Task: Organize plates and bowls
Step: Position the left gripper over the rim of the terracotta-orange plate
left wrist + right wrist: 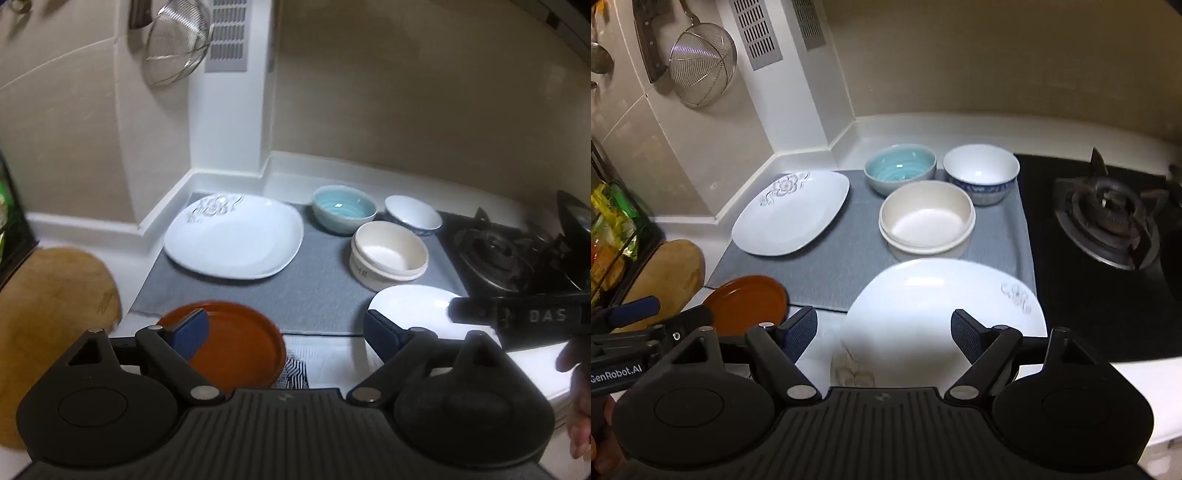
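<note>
Nearby, 2 plates (942,314) (750,302) overhanging mat edge (820,308)

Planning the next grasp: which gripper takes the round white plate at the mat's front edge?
Right, probably. The right gripper is open with its fingers straddling the round white plate. The left gripper sits by the orange plate.

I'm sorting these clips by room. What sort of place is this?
Most likely a home kitchen counter: a gas burner beside a grey mat holding bowls and plates, with a wire strainer hanging on the tiled wall.
</note>
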A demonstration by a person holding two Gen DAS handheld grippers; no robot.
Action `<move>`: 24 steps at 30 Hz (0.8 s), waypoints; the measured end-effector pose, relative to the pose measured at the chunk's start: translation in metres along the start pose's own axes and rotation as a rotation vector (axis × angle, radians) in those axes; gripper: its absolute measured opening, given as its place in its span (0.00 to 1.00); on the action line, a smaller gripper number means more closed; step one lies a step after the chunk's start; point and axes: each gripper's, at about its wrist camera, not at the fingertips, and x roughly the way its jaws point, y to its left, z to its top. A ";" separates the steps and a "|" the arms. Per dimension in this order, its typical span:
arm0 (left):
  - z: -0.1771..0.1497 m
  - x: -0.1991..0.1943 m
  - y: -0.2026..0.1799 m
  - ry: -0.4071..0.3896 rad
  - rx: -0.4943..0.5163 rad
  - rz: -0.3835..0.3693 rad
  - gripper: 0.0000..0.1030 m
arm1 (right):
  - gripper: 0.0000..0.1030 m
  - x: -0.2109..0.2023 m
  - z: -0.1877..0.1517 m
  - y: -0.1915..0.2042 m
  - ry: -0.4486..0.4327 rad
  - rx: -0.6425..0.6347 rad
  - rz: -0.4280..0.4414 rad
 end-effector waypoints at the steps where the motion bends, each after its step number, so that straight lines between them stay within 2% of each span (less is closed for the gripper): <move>1: -0.001 0.001 0.000 -0.013 0.009 -0.006 0.91 | 0.80 0.002 0.000 0.002 -0.008 0.002 -0.002; 9: -0.006 0.005 0.006 0.022 -0.002 -0.058 0.89 | 0.79 0.011 -0.004 0.013 0.007 0.003 -0.032; 17: -0.001 0.007 0.011 0.026 0.010 -0.067 0.88 | 0.78 0.008 -0.007 0.020 0.008 -0.010 -0.068; 18: -0.005 0.011 0.011 0.017 0.034 -0.055 0.87 | 0.77 0.007 -0.008 0.020 0.009 -0.005 -0.073; 21: -0.005 0.009 0.010 0.008 0.034 -0.078 0.86 | 0.70 0.007 -0.008 0.019 0.015 0.014 -0.085; 24: -0.003 0.011 0.015 0.026 0.034 -0.090 0.86 | 0.65 0.010 -0.007 0.019 0.019 0.023 -0.090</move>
